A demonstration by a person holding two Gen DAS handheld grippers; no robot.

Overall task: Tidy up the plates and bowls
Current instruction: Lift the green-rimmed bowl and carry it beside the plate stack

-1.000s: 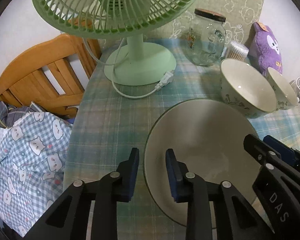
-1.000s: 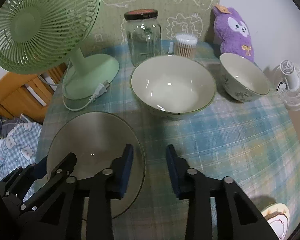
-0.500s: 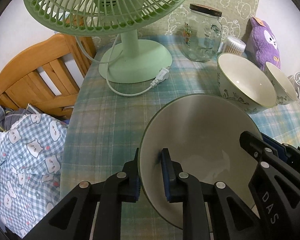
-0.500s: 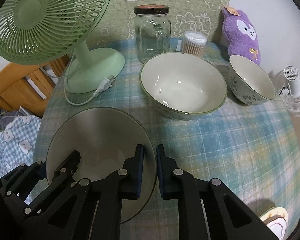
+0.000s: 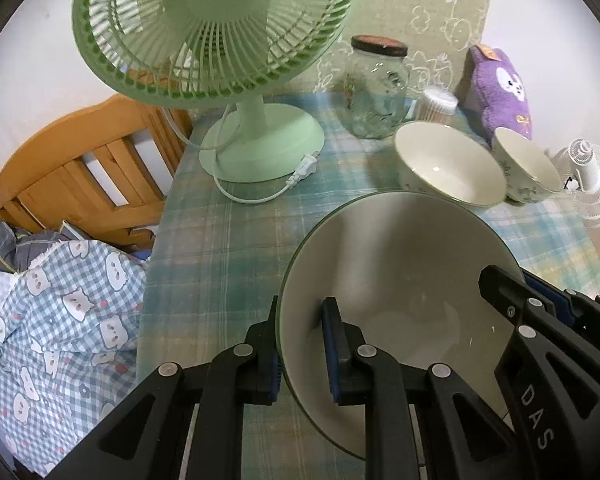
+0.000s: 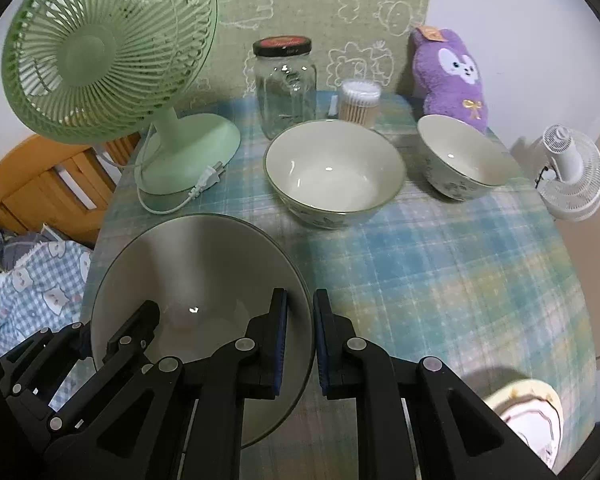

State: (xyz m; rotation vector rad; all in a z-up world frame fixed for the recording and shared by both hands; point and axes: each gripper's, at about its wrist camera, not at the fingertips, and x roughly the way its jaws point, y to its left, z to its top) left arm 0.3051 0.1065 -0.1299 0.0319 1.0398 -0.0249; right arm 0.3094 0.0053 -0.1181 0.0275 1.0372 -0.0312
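Note:
A large pale green-rimmed plate is held between both grippers above the plaid tablecloth. My left gripper is shut on its left rim. My right gripper is shut on its right rim; the plate fills the lower left of the right wrist view. A large cream bowl and a smaller bowl stand upright beyond it. They also show in the left wrist view, the large bowl and the small bowl.
A green desk fan with loose plug cord stands back left. A glass jar, cotton swab tub, purple plush and small white fan line the back and right. Another dish lies front right. A wooden chair stands left.
Both grippers closed on the plate's rims and lifted it. Both views have risen and pulled back, so the bowls and fan look farther away.

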